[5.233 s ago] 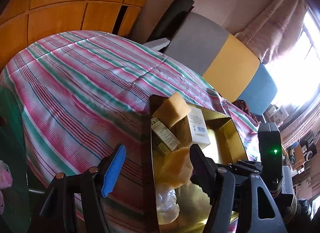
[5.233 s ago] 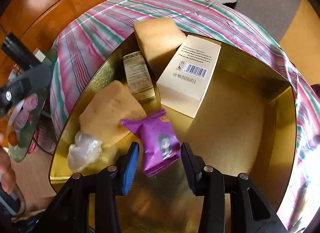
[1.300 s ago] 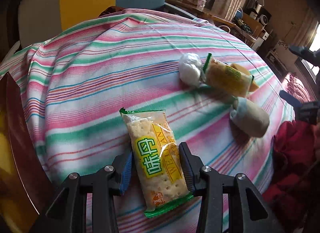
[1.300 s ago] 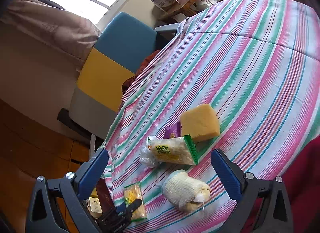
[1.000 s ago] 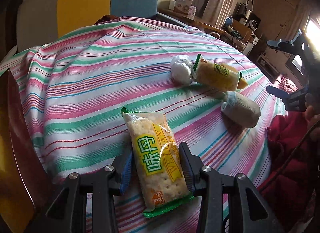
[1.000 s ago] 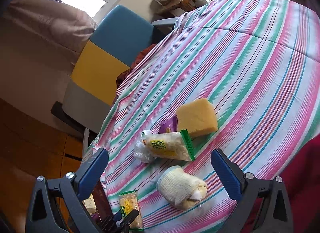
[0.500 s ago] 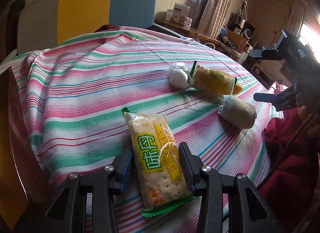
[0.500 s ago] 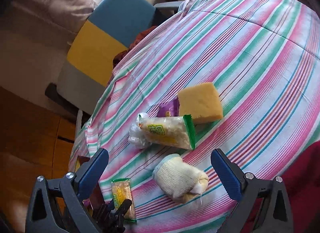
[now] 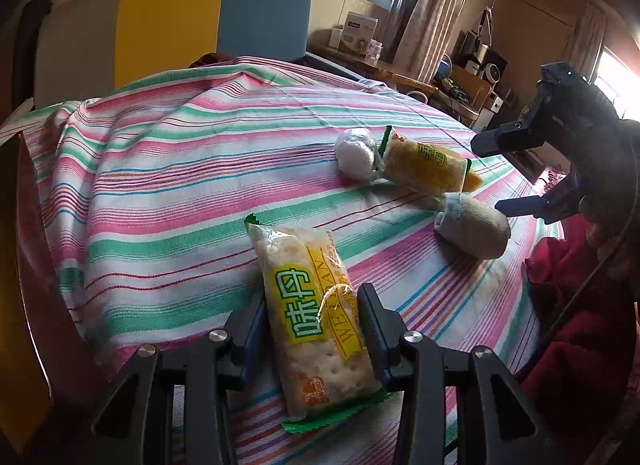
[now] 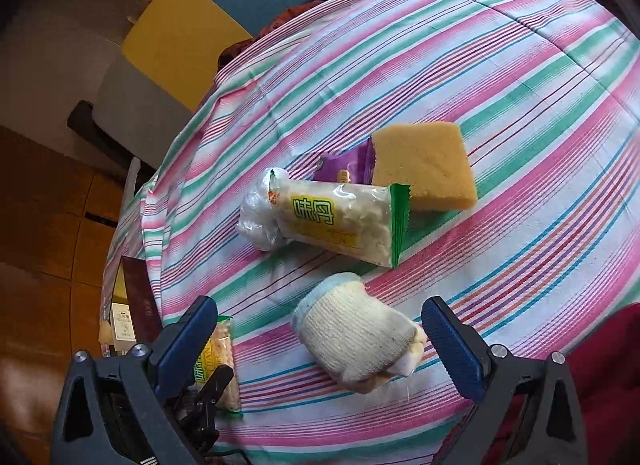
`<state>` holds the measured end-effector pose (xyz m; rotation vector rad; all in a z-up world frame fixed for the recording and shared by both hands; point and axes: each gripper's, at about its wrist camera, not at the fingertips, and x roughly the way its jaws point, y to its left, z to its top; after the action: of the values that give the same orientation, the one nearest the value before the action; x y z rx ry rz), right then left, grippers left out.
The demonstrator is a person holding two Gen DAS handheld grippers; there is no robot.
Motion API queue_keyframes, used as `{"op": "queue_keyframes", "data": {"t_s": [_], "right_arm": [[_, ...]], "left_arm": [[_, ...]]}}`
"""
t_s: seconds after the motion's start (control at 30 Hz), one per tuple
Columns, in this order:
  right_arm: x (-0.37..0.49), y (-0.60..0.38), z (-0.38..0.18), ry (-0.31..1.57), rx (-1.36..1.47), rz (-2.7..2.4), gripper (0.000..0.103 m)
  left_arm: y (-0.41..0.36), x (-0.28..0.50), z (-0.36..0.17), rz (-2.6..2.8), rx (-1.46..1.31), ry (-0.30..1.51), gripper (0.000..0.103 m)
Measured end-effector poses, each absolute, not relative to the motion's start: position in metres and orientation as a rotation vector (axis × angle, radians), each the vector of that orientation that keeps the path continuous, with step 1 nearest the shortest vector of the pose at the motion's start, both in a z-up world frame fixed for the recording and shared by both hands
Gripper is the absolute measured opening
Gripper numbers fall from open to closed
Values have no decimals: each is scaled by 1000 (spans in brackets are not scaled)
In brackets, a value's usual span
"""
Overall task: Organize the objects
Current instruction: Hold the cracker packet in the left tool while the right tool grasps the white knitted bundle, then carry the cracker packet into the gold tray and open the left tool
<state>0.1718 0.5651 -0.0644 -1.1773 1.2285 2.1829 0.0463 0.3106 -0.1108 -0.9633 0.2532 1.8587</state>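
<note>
1. The desk [image 10: 520, 77], under a striped cloth, carried everything; the rolled sock [image 10: 356, 345] serves as landmark.
2. The yellow sponge [image 10: 424, 161] lay beyond the sock, touching a purple packet [image 10: 348, 163].
3. A second cracker pack [image 10: 336, 221] lay just behind the sock, against a white plastic bundle [image 10: 256, 213].
4. The left claw [image 9: 312, 325] was clamped on the cracker packet [image 9: 316, 313], left of the sock (low over the cloth).
5. The right claw [image 10: 320, 341] stood wide apart, straddling the sock without touching it.
6. Risks, as I judged: squeezing harder could crush the crackers; the slick wrapper might slide out; a shallow closure could roll the soft sock away.
</note>
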Motion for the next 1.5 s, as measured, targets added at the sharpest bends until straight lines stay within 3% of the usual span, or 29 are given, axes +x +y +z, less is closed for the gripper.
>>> {"op": "queue_keyframes", "data": {"t_s": [0.6,0.63,0.73,0.77,0.83,0.9,0.97,1.0,1.33,1.4,1.43,1.5], "right_arm": [[115,522,-89,595,-1646,2095,103],[114,520,-92,576,-1673,2086,99],[110,515,-97,520,-1691,2074,54],[110,514,-94,509,-1660,2097,52],[110,512,-95,493,-1652,2099,54],[110,513,-95,504,-1651,2109,62],[111,517,-96,587,-1637,2138,93],[111,519,-98,631,-1635,2144,99],[116,539,-95,731,-1542,2163,101],[117,539,-93,669,-1533,2152,81],[117,538,-91,600,-1527,2136,59],[119,540,-90,585,-1517,2139,54]], "left_arm": [[304,41,-112,1828,-973,210,43],[304,41,-112,1827,-974,208,44],[303,40,-113,1825,-974,204,44],[303,40,-113,1826,-973,205,44],[303,40,-113,1827,-972,206,44],[303,40,-113,1826,-971,205,44],[303,40,-113,1826,-971,205,44],[302,41,-113,1825,-971,204,44],[302,41,-113,1831,-962,203,44],[303,42,-113,1834,-957,209,44],[303,42,-112,1835,-955,213,43],[303,42,-111,1838,-966,219,42]]}}
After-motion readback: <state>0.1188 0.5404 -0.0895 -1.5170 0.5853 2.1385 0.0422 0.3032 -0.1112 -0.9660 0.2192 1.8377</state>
